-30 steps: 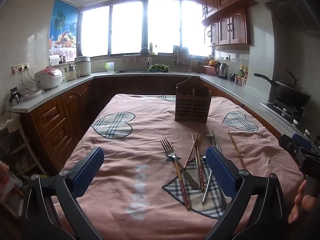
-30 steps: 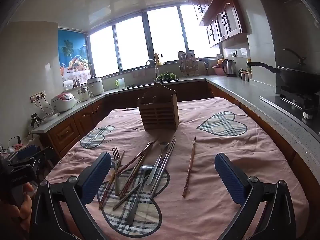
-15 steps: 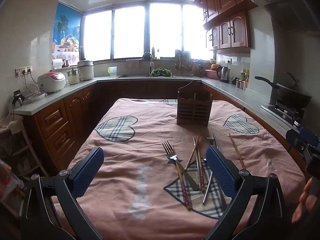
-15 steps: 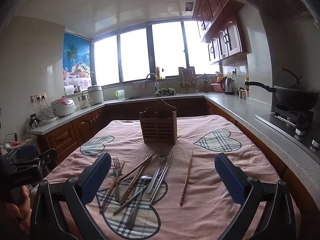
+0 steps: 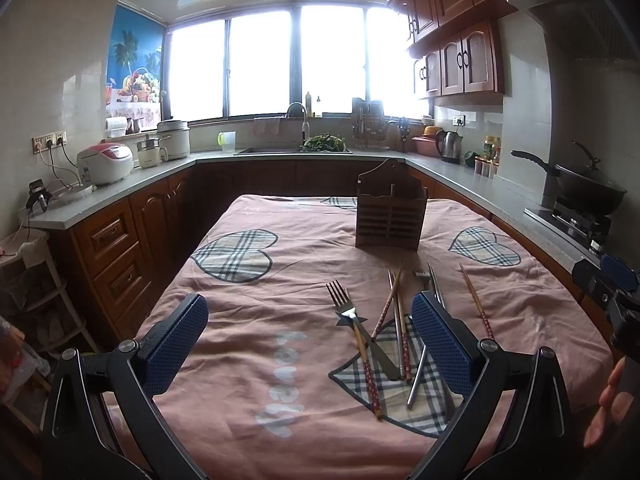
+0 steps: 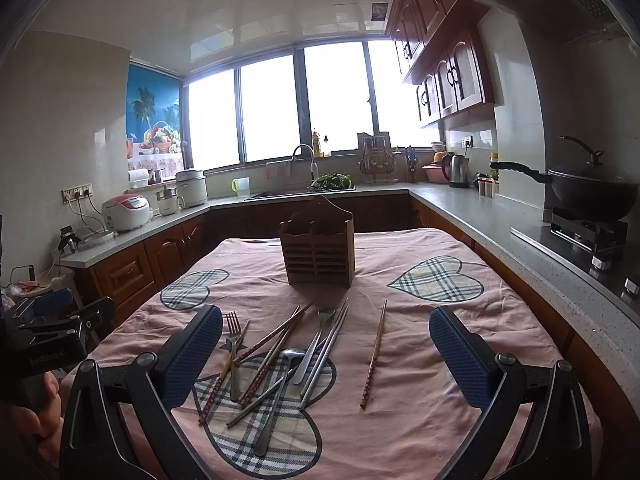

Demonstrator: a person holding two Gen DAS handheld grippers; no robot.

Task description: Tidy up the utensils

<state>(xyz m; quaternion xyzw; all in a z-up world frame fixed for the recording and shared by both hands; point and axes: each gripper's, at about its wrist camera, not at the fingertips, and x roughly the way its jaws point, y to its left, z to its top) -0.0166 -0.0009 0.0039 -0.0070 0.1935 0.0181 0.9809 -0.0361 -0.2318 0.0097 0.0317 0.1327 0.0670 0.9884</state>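
Observation:
A pile of utensils lies on the pink cloth: a fork (image 5: 345, 308) (image 6: 233, 330), several chopsticks (image 6: 276, 344), a spoon (image 6: 280, 384), and one lone chopstick (image 6: 374, 360) (image 5: 474, 300) to the right. A brown wooden utensil holder (image 5: 390, 210) (image 6: 318, 242) stands upright behind them. My left gripper (image 5: 310, 344) is open and empty, above the table's near edge, left of the pile. My right gripper (image 6: 326, 354) is open and empty, with the pile between its blue pads (image 6: 456, 356).
The table (image 5: 248, 320) carries a pink cloth with plaid hearts. Counters run around it: a rice cooker (image 5: 105, 162) on the left, a sink (image 5: 296, 148) at the back, a kettle (image 5: 450, 146) and a wok on the stove (image 5: 588, 190) at the right.
Both views have tilted upward a little, showing more ceiling. Both grippers stay open and the utensils have not moved.

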